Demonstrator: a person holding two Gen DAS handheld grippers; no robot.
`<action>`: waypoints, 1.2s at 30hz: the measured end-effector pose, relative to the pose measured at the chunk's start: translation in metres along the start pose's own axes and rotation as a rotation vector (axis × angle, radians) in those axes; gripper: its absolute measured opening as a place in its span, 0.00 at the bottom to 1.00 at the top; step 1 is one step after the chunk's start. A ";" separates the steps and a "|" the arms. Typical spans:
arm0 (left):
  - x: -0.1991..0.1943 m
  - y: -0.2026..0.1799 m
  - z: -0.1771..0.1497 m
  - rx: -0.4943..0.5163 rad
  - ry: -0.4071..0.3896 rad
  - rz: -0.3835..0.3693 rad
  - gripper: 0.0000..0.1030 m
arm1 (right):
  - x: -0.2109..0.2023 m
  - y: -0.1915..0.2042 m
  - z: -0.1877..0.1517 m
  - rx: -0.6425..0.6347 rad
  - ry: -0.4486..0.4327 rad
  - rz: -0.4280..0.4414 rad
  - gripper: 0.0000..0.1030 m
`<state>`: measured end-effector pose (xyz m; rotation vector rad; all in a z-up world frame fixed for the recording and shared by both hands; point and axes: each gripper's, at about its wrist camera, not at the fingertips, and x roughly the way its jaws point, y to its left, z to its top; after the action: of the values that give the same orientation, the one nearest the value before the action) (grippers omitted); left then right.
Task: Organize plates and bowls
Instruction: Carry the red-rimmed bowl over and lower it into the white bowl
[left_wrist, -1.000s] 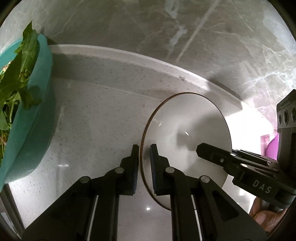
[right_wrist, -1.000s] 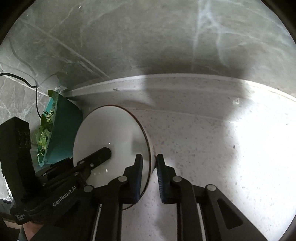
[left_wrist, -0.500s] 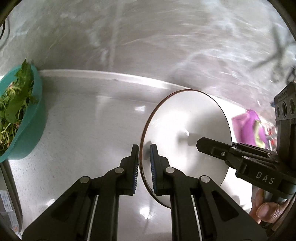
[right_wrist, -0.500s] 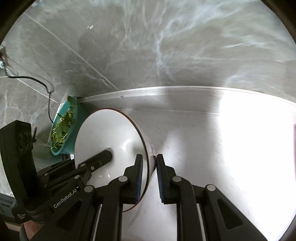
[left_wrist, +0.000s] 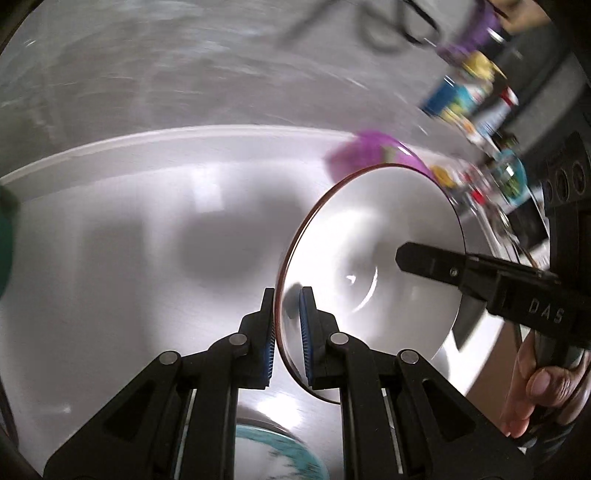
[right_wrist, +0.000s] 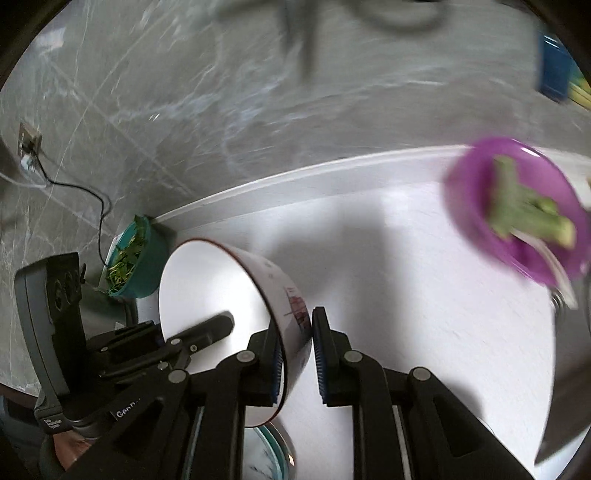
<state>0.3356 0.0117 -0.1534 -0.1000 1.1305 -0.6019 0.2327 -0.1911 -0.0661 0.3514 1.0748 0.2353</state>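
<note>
Across the frame's middle lies the pale counter (right_wrist: 424, 314), with a purple bowl (right_wrist: 517, 210) at right, blurred. Centre-low, my white bowl (left_wrist: 369, 266) hangs tilted on edge; my left gripper (left_wrist: 287, 332) and right gripper (right_wrist: 297, 354) each pinch its rim. I should level it, probably, moving both together.

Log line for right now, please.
left gripper: shut on white bowl rim | right gripper: shut on opposite rim | bowl: off counter, tilted
</note>
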 end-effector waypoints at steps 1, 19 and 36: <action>0.002 -0.014 -0.006 0.018 0.009 -0.011 0.10 | -0.011 -0.011 -0.008 0.022 -0.009 -0.008 0.17; 0.045 -0.177 -0.142 0.129 0.184 -0.013 0.11 | -0.083 -0.134 -0.127 0.147 0.047 0.006 0.18; 0.075 -0.179 -0.173 0.099 0.204 0.073 0.11 | -0.059 -0.158 -0.155 0.136 0.118 0.024 0.17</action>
<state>0.1349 -0.1373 -0.2247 0.0900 1.2936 -0.6114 0.0706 -0.3320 -0.1464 0.4774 1.2073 0.2061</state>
